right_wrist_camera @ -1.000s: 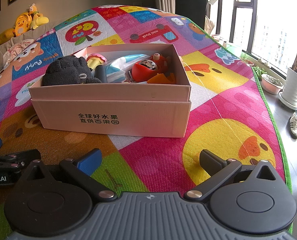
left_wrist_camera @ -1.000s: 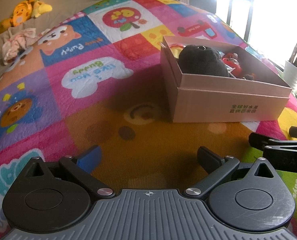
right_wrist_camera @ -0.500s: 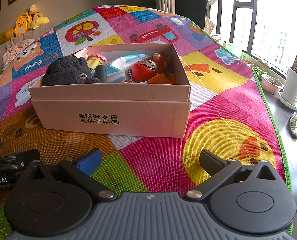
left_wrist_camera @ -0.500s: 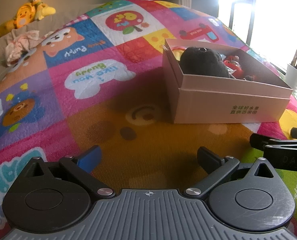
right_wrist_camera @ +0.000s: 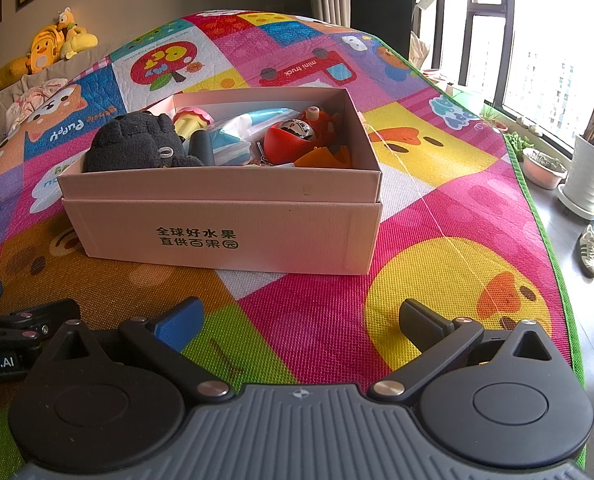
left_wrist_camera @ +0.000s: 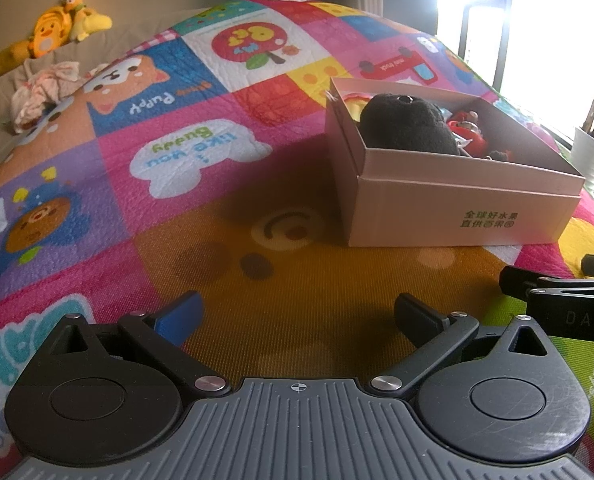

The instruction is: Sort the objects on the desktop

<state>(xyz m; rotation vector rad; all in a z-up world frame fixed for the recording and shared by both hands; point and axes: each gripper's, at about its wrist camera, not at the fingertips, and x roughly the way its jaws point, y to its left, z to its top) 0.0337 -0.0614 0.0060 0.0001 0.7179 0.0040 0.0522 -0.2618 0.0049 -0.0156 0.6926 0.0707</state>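
Observation:
A pale cardboard box (right_wrist_camera: 225, 224) with green print stands on the colourful play mat; it also shows in the left wrist view (left_wrist_camera: 457, 216). Inside lie a black plush toy (right_wrist_camera: 137, 148), a red round doll (right_wrist_camera: 293, 140), an orange piece (right_wrist_camera: 325, 158), a blue-white packet (right_wrist_camera: 241, 128) and a pink-yellow toy (right_wrist_camera: 191, 120). The plush toy also shows in the left wrist view (left_wrist_camera: 405, 126). My right gripper (right_wrist_camera: 301, 318) is open and empty, low over the mat in front of the box. My left gripper (left_wrist_camera: 297, 314) is open and empty, to the box's near left.
The play mat (right_wrist_camera: 437, 280) ends in a green edge at the right, with floor, shoes (right_wrist_camera: 593, 244) and potted plants (right_wrist_camera: 589, 176) beyond. Yellow plush toys (left_wrist_camera: 57, 28) and a cloth (left_wrist_camera: 41, 88) lie at the far left.
The left wrist view has shifted slightly, with the box sitting a little further right and lower. The right gripper has not visibly moved. Both stay open.

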